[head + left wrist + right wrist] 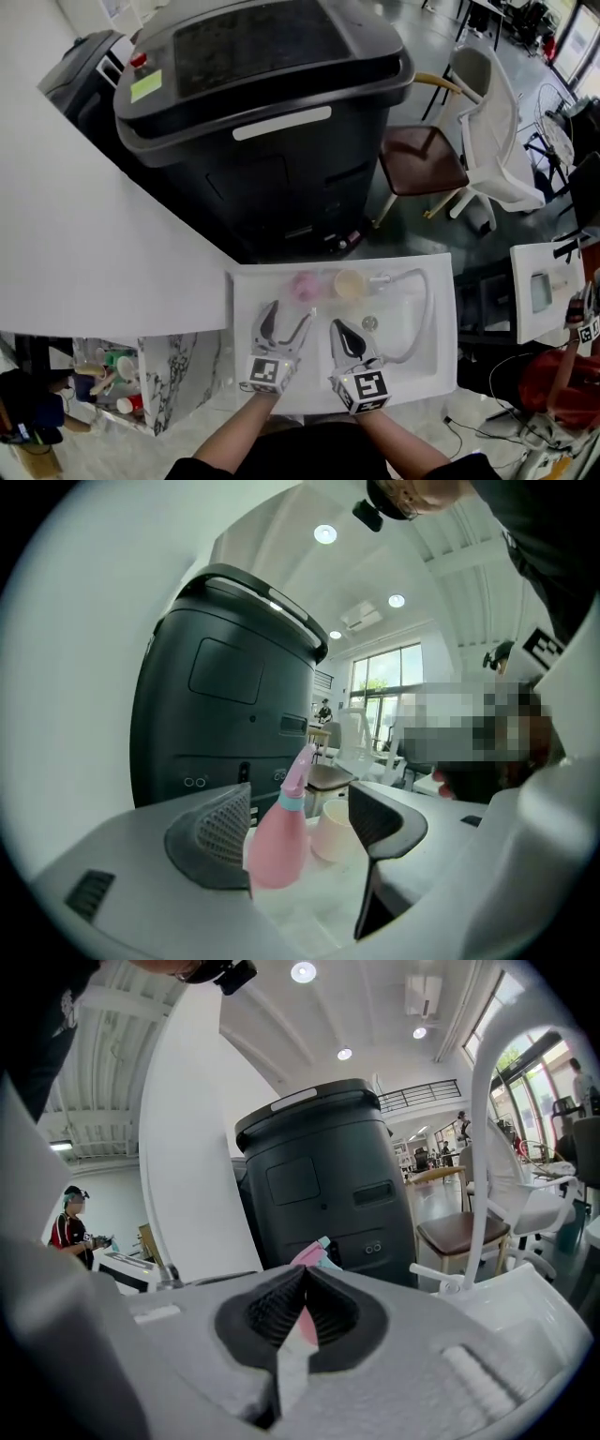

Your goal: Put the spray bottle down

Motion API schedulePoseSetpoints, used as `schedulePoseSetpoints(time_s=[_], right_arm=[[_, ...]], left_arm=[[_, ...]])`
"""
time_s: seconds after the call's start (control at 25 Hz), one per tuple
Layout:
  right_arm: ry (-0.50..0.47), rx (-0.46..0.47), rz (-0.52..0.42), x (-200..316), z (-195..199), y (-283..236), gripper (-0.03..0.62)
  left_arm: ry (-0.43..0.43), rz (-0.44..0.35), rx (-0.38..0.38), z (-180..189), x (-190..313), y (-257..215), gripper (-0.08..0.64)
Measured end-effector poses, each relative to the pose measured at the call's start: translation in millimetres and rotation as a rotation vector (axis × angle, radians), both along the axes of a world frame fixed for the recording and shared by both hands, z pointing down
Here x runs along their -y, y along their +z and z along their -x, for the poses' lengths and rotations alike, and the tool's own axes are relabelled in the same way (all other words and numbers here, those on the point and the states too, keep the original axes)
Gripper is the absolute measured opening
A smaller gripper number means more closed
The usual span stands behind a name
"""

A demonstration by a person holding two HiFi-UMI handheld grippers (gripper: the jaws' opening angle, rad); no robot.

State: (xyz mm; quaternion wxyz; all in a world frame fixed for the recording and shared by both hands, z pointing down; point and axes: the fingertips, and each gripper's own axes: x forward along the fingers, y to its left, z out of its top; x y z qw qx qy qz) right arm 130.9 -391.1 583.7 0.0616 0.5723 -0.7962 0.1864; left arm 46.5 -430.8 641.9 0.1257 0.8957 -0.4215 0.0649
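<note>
A pink spray bottle [305,286] stands upright at the back of a white sink [412,375], beside a cream cup [349,283]. My left gripper [289,315] is open just in front of the bottle, and its pads do not touch it. In the left gripper view the spray bottle [281,841] stands free past the wide jaws of the left gripper [300,808], with the cup [333,829] to its right. My right gripper [336,326] is shut with nothing in it. In the right gripper view the bottle [309,1255] peeks over the closed right gripper [305,1283].
A large black machine [272,122] rises directly behind the sink. A white panel [84,244] lies to the left and a chair with a brown seat [422,159] to the right. A drain [369,322] and a curved white hose [427,309] sit inside the sink.
</note>
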Motion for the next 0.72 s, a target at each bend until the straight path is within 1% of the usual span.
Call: schedulePoseSetpoints(time_s=[0.08, 0.12, 0.24, 0.32, 0.36, 0.44, 0.56, 0.64, 0.72], right_arm=[[0.012, 0.004, -0.002, -15, 4, -8, -0.002], [0.013, 0.006, -0.002, -23, 7, -11, -0.002], [0.013, 0.001, -0.01, -56, 24, -24, -0.002], [0.01, -0.007, -0.016, -85, 37, -35, -0.002], [0.009, -0.008, -0.014, -101, 44, -39, -0.002], [0.013, -0.001, -0.006, -132, 59, -48, -0.002], [0.026, 0.001, -0.021, -181, 82, -62, -0.002], [0.02, -0.024, -0.048, -211, 98, -66, -0.002], [0.013, -0.063, -0.053, -238, 114, -64, -0.003]], left_arm=[[0.029, 0.038, -0.057, 5, -26, -19, 0.313], [0.04, 0.042, -0.082, 8, -40, -29, 0.284], [0.065, 0.022, -0.121, 21, -85, -63, 0.232], [0.077, 0.003, -0.118, 32, -119, -84, 0.182], [0.081, -0.003, -0.113, 39, -136, -92, 0.141], [0.087, 0.011, -0.108, 53, -169, -103, 0.072], [0.085, 0.055, -0.101, 81, -219, -111, 0.038], [0.076, 0.053, -0.066, 98, -251, -114, 0.029], [0.071, 0.036, -0.042, 112, -277, -118, 0.028]])
